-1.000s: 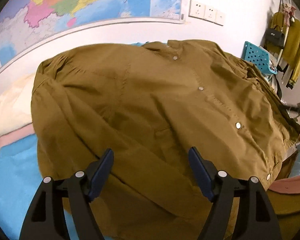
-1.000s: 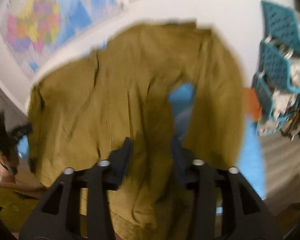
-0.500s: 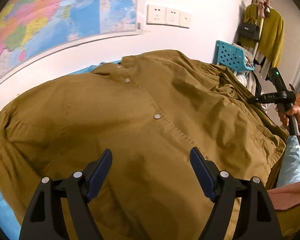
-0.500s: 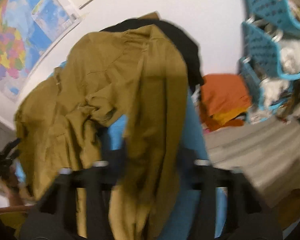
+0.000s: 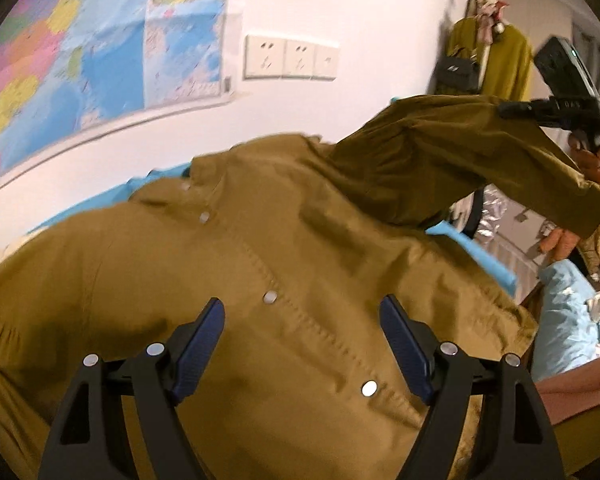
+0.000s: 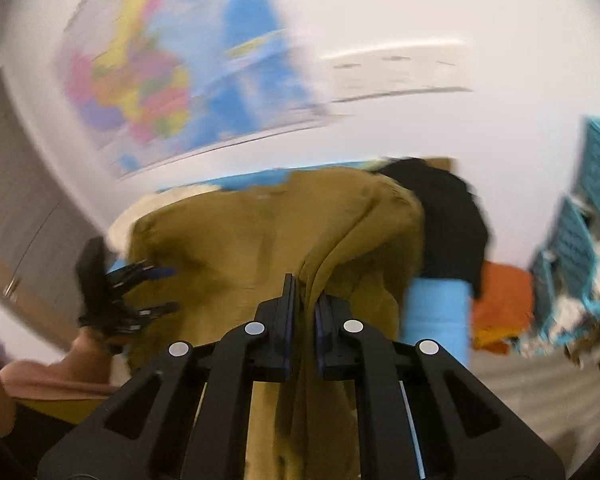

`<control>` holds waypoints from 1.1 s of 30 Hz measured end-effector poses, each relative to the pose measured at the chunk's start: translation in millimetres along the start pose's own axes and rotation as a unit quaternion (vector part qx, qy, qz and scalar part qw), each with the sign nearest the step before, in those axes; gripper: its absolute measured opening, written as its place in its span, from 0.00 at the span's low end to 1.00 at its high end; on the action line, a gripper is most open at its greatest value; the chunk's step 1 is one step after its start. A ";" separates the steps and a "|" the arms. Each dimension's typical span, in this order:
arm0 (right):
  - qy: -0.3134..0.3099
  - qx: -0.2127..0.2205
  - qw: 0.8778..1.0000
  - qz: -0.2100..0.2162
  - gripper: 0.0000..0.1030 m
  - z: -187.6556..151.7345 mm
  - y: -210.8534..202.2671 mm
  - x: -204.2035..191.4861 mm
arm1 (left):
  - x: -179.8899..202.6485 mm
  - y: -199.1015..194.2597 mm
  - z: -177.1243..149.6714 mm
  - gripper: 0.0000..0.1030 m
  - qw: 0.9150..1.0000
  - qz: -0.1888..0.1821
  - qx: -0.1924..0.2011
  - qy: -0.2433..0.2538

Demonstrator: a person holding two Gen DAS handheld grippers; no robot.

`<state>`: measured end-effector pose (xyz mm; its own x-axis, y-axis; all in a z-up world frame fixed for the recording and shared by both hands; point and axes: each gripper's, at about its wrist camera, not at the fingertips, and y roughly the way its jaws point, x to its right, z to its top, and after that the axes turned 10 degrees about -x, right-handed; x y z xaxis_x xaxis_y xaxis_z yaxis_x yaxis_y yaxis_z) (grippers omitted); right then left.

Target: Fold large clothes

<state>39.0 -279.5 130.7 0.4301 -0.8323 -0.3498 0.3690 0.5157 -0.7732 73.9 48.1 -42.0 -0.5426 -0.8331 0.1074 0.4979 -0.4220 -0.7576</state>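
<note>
1. The shirt (image 5: 284, 320) lies spread, button side up, on a blue sheet (image 5: 480, 256) below a wall map (image 5: 100, 60); laid flat like this, its sleeves can be turned in over the body.
2. The right gripper (image 6: 305, 308) pinches a bunched sleeve (image 5: 460, 156), jaws closing on the cloth between them, and holds it raised off the sheet, likely to carry it across the front.
3. The left gripper (image 5: 302, 344) hangs above the placket, jaws wide with nothing between them, probably free to pin or smooth the body while the sleeve comes over.
4. A black garment (image 6: 448, 216) and an orange one (image 6: 504, 300) lie beyond the shirt, apart from the fold.
</note>
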 end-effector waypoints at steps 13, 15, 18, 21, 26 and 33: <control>-0.077 -0.125 0.984 0.102 0.08 54.0 184.1 -85.2 | -50.3 -29.4 -12.3 0.75 0.998 -0.021 0.027 -0.057; -0.064 -0.150 0.981 0.105 0.09 53.2 218.2 -80.9 | -61.3 -28.2 -19.2 0.75 0.997 -0.018 0.018 -0.073; -0.050 -0.179 0.979 0.082 0.37 50.0 252.4 -77.2 | -67.5 -16.5 -26.1 0.75 0.996 -0.027 -0.005 -0.081; -0.042 -0.176 0.980 0.085 0.55 49.2 248.2 -67.3 | -62.5 -0.5 -32.8 0.78 0.996 -0.048 -0.030 -0.076; -0.041 -0.083 0.995 0.043 0.69 56.9 190.8 -34.2 | -44.1 33.4 -40.2 0.82 0.992 -0.078 -0.083 -0.046; 0.095 -0.062 0.993 -0.041 0.83 48.5 191.9 80.0 | -51.3 62.4 -50.2 0.37 0.981 -0.095 -0.163 -0.052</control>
<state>184.2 -237.2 -20.0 0.2354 -0.8995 -0.3682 0.2866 0.4262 -0.8580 98.8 82.4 -127.1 -0.5238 -0.7894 0.3201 0.1427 -0.4518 -0.8806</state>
